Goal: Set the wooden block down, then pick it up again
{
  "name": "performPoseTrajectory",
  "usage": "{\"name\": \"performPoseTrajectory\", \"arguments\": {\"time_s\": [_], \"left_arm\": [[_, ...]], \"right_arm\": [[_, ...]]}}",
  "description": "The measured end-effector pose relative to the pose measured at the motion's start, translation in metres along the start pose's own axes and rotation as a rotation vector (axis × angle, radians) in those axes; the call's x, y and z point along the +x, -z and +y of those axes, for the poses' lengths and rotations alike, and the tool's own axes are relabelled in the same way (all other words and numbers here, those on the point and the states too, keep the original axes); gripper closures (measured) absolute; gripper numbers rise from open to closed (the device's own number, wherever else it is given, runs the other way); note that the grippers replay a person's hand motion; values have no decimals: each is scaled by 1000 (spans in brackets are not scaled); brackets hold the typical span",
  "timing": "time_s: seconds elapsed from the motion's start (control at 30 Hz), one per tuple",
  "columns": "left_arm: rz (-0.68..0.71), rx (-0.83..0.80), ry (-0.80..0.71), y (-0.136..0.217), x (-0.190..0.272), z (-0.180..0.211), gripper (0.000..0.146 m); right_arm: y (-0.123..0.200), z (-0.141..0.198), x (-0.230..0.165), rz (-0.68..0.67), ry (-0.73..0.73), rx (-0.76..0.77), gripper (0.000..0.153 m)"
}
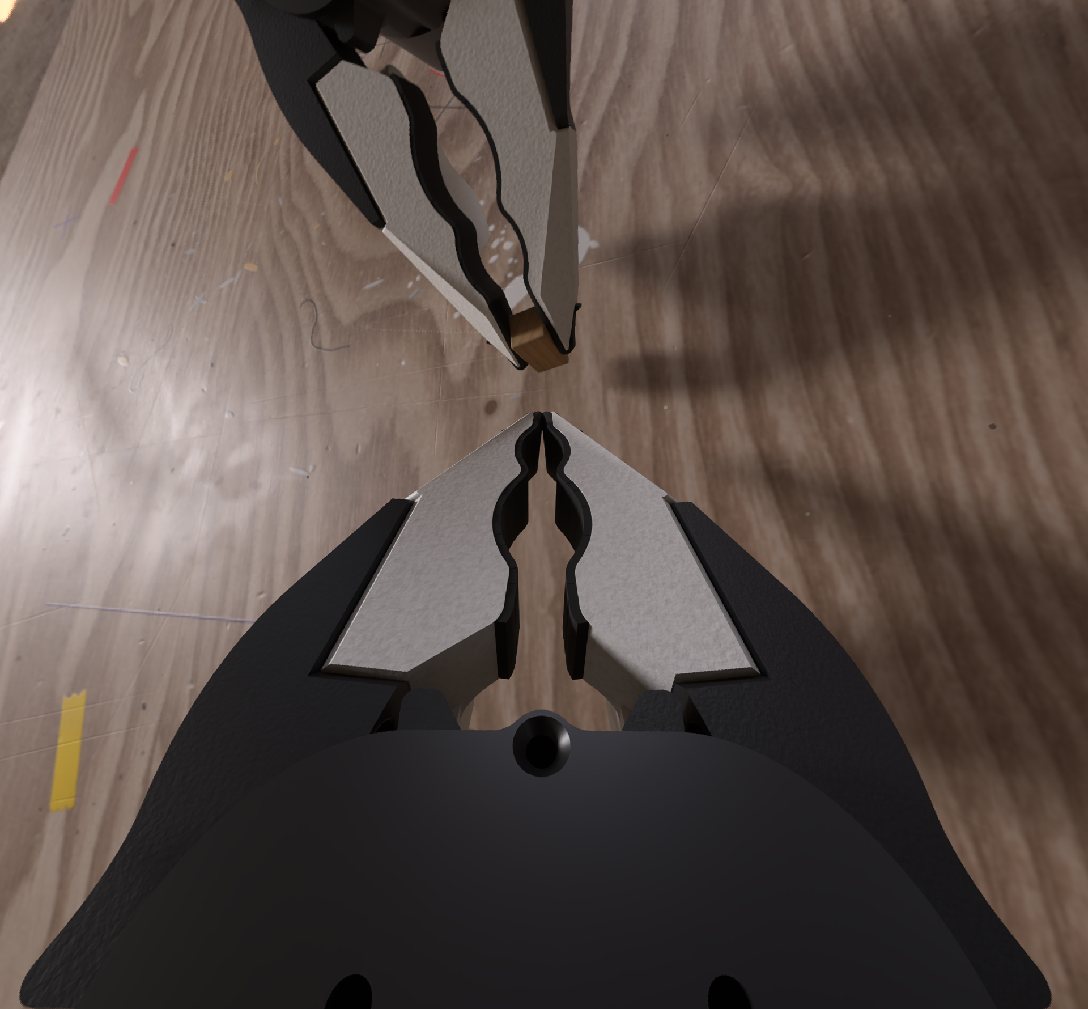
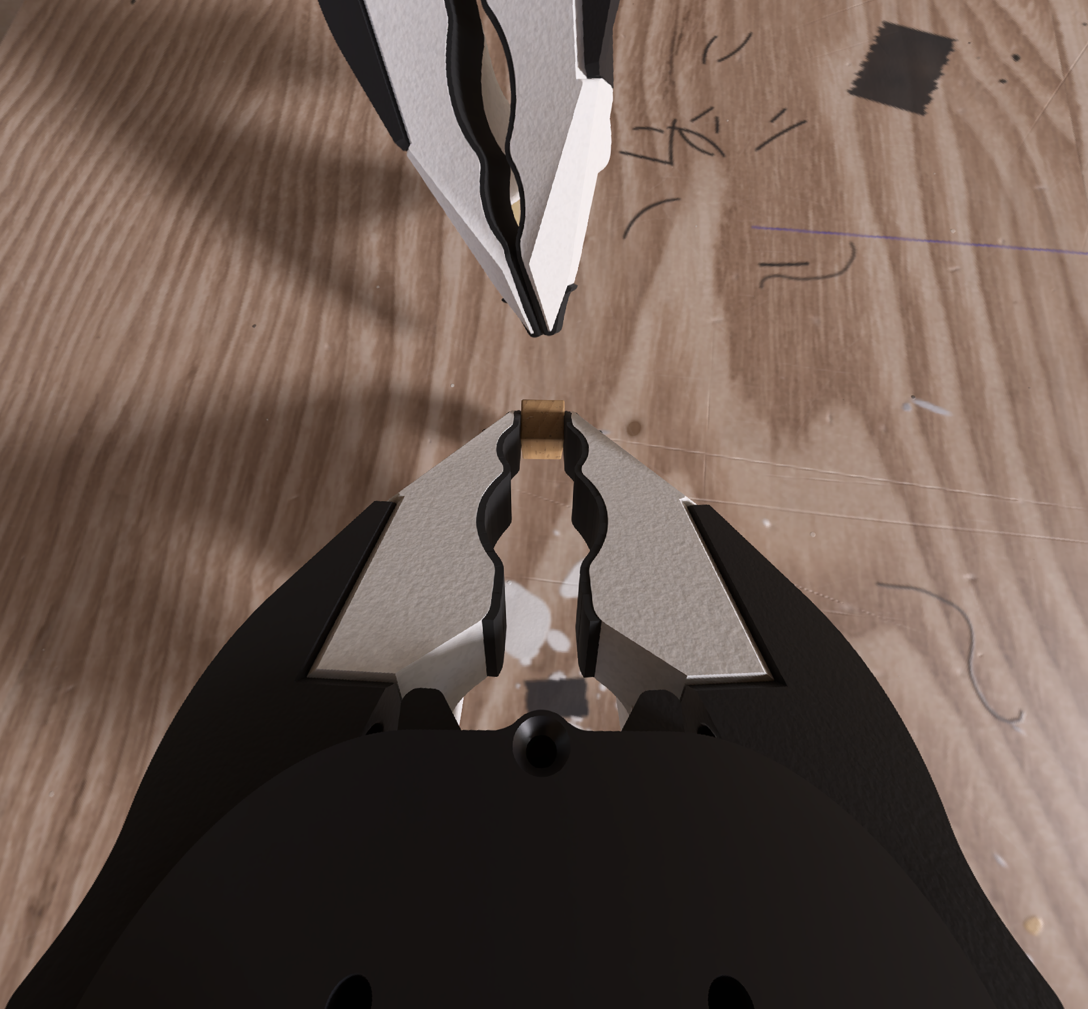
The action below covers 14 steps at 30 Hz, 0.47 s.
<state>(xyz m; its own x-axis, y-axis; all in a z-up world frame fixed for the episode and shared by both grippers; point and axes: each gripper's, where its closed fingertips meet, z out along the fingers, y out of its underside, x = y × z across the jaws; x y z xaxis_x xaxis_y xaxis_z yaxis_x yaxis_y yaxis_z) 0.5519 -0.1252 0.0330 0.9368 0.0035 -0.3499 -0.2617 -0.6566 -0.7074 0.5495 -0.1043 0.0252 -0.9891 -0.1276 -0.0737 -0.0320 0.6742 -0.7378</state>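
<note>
Right claw (image 2: 543, 421) pinches the wooden block (image 2: 543, 430) at its very tips above the tabletop (image 2: 176, 392), far from any visible edge; left claw (image 1: 541, 418) clenched empty, tip-to-tip close: a tilted release could tumble the block, or the claws collide.

Small tan wooden block (image 2: 543, 429), pinched at claw tips
</note>
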Motion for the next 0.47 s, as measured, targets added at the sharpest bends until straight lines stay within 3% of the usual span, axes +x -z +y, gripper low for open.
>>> {"name": "performPoseTrajectory", "arguments": {"time_s": [0.47], "left_arm": [[4, -12, 13, -8, 3, 2, 146]], "right_arm": [[-6, 1, -2, -14, -8, -19, 140]]}}
